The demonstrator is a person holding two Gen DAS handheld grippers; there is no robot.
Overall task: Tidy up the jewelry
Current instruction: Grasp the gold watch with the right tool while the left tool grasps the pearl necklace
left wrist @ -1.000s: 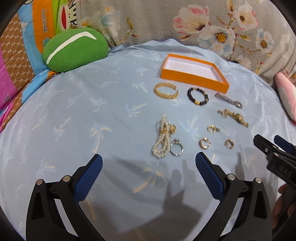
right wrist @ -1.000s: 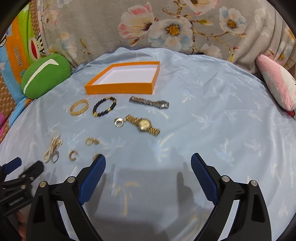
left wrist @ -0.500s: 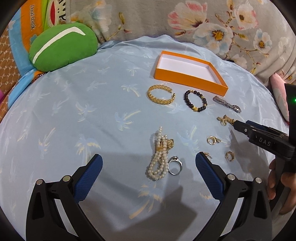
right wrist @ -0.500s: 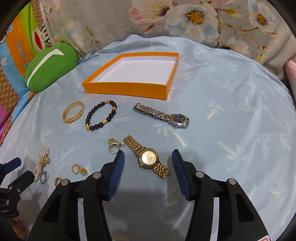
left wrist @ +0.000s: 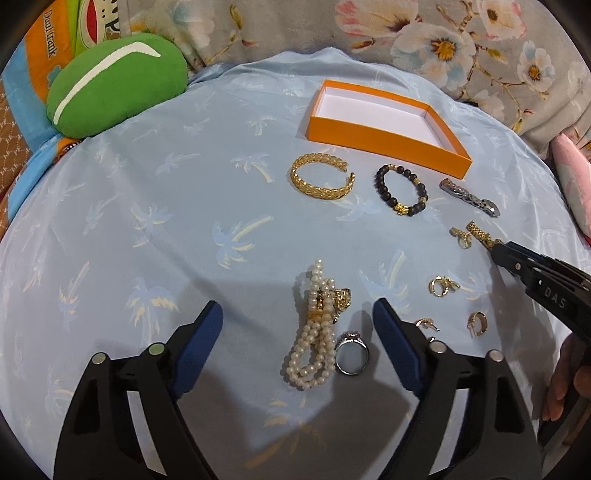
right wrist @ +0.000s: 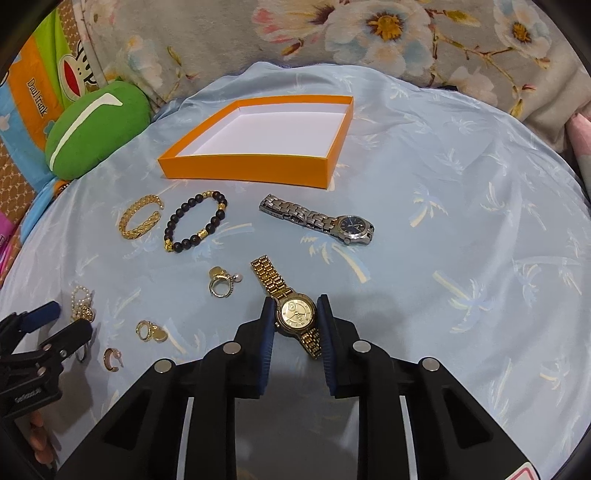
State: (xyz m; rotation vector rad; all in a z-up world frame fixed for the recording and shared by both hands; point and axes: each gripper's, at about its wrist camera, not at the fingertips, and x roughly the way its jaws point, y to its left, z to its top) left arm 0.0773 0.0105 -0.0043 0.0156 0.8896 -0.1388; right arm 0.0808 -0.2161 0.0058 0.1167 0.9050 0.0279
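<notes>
An empty orange box [right wrist: 243,171] [left wrist: 384,138] stands at the back of the blue sheet. My right gripper [right wrist: 294,312] is shut on the gold watch [right wrist: 295,314], pads against the case on the sheet. My left gripper [left wrist: 297,326] is open, low over a pearl bracelet [left wrist: 314,347] and a silver ring [left wrist: 351,358]. A silver watch [right wrist: 317,219], a dark bead bracelet [right wrist: 195,225], a gold cuff [right wrist: 140,216], a gold ring [right wrist: 221,282] and gold earrings [right wrist: 149,330] lie loose.
A green cushion [left wrist: 114,85] lies at the back left. Floral bedding [right wrist: 369,33] rises behind the sheet. A pink pillow [left wrist: 572,173] lies at the right edge. Small gold earrings [left wrist: 441,286] lie between the two grippers.
My right gripper moved forward and down over the gold watch and closed from wide open onto its case. My left gripper moved forward over the pearl bracelet and ring, still open.
</notes>
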